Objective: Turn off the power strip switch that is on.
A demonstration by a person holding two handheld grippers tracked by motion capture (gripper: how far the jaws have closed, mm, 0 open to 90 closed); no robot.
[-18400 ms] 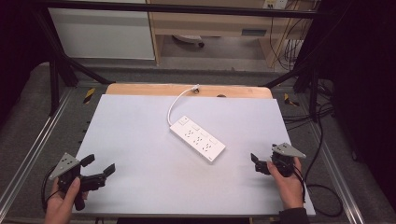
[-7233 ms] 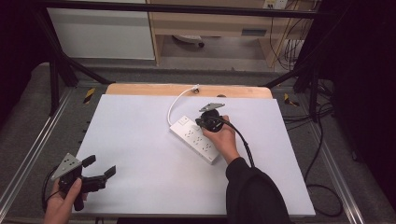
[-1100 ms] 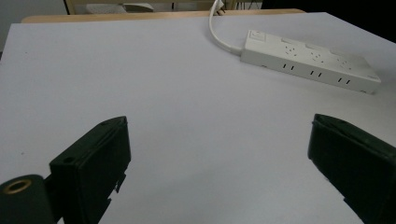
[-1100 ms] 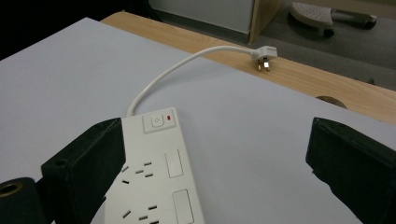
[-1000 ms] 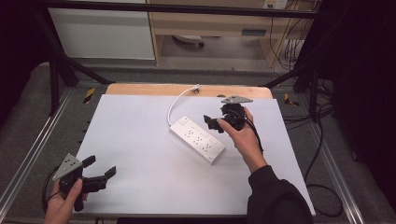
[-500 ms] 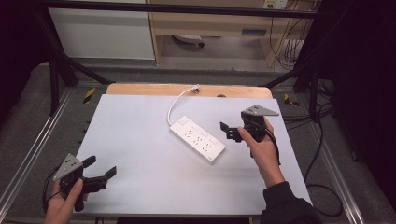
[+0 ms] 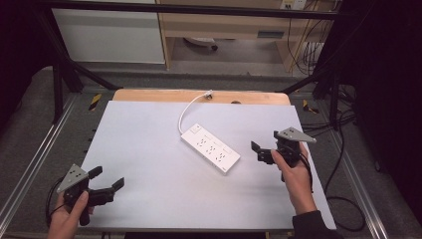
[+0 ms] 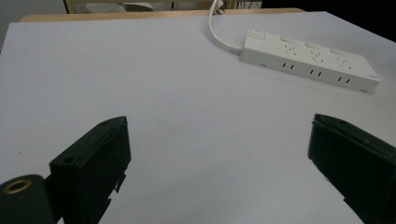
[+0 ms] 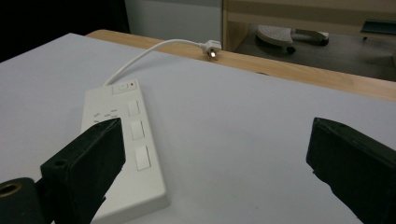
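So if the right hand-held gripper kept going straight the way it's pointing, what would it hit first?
Probably the white power strip. The right hand-held gripper points left toward its near end with jaws open, and only bare table lies between. In the right gripper view the strip sits left of centre, so it might just clip it.

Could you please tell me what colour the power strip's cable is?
White, like the power strip itself; the cable shows best in the right gripper view.

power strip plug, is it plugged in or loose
Loose. The plug lies on the table's wooden edge at the end of its white cord, prongs bare; the power strip has nothing plugged into it.
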